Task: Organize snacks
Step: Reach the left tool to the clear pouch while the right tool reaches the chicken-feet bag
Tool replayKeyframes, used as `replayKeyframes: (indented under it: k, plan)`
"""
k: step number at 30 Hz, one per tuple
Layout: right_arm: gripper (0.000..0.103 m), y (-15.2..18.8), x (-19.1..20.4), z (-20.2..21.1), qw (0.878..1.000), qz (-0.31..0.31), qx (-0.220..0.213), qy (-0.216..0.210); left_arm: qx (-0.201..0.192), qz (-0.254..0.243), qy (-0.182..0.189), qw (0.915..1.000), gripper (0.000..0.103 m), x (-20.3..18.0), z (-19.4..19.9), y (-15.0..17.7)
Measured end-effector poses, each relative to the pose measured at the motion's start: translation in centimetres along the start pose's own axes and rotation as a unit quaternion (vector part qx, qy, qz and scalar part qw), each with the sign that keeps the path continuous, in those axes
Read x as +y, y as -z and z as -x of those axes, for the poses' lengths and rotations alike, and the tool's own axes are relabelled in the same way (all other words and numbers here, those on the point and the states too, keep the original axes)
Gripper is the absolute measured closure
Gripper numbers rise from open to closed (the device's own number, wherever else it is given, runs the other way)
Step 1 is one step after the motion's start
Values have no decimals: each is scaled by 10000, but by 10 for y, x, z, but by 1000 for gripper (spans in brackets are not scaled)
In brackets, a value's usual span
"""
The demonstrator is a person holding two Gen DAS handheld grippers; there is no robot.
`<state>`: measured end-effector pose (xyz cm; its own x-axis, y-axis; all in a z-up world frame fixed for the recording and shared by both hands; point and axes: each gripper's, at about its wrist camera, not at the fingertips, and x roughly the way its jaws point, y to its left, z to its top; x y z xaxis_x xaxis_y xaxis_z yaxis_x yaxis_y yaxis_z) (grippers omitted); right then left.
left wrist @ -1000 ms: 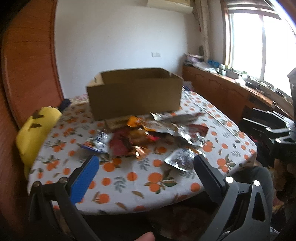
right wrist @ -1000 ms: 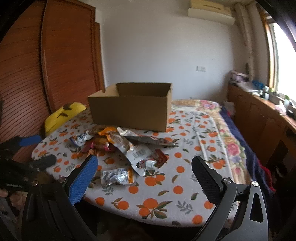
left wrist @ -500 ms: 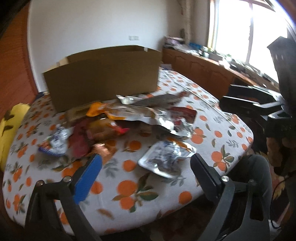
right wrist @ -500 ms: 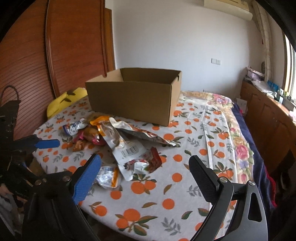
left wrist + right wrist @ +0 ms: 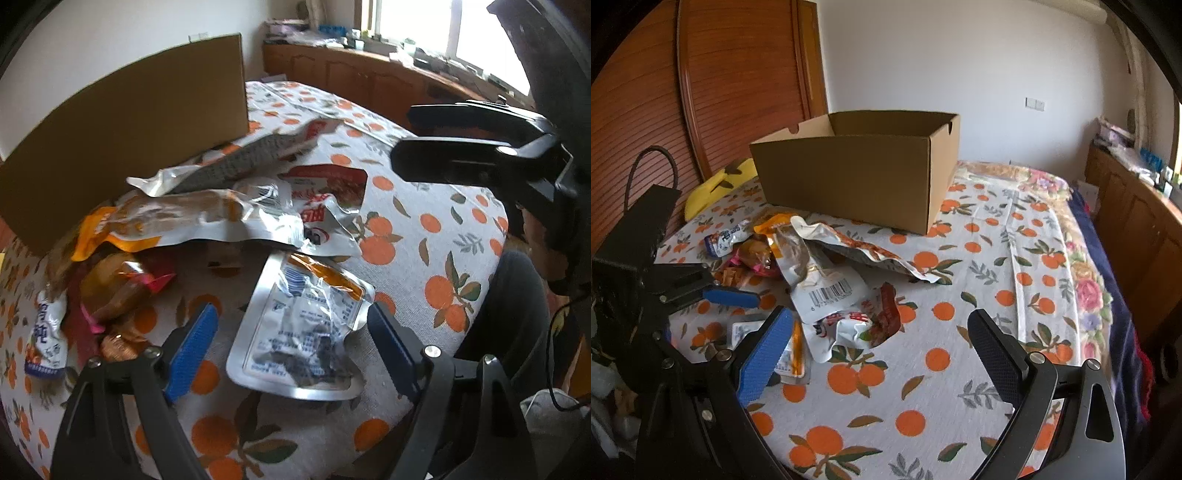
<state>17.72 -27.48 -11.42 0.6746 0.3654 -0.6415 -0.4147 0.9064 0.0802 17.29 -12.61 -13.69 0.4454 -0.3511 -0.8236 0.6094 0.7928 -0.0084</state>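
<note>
A loose pile of snack packets lies on the orange-print tablecloth (image 5: pixel 960 369) in front of an open cardboard box (image 5: pixel 857 173). My left gripper (image 5: pixel 291 347) points down over a flat silver pouch (image 5: pixel 303 325). Its jaws are closing with the pouch between them, and the pads stand just off its edges. Behind the pouch lie a red-white pack (image 5: pixel 325 206), an orange-silver pack (image 5: pixel 177 218) and a long grey pack (image 5: pixel 258 155). My right gripper (image 5: pixel 879 354) hangs open over bare cloth near a white barcode pack (image 5: pixel 827 288), with nothing between its fingers.
A small blue-white packet (image 5: pixel 46 343) and orange wrapped snacks (image 5: pixel 114 284) lie at the pile's left. A yellow cushion (image 5: pixel 720 184) sits by the wooden doors (image 5: pixel 720 92). Wooden cabinets (image 5: pixel 1137 214) run under the window. A dark trouser leg (image 5: pixel 517 295) is by the table's near edge.
Both grippers have come closer to the table and tipped downward. The left one now straddles the silver pouch and its jaws have narrowed. The right one's jaws stay wide.
</note>
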Motion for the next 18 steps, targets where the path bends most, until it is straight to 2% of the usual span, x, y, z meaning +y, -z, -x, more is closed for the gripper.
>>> replayKeyframes:
  k: [3, 6, 14, 17, 18]
  plan:
    - [10, 4, -6, -15, 9995, -209, 152, -168, -21, 44, 110, 9999, 20, 2, 1, 3]
    - [16, 8, -9, -31, 9978, -442, 316, -372, -78, 40, 127, 9999, 32, 3, 4, 5]
    - [34, 11, -12, -57, 9935, -743, 610, -607, -132, 21, 246, 9996, 29, 10, 9, 10]
    - [49, 11, -14, -56, 9925, -835, 611, -654, -103, 0, 284, 9995, 26, 10, 11, 11]
    - [57, 11, -15, -56, 9915, -904, 613, -713, -89, -3, 298, 9995, 25, 10, 12, 12]
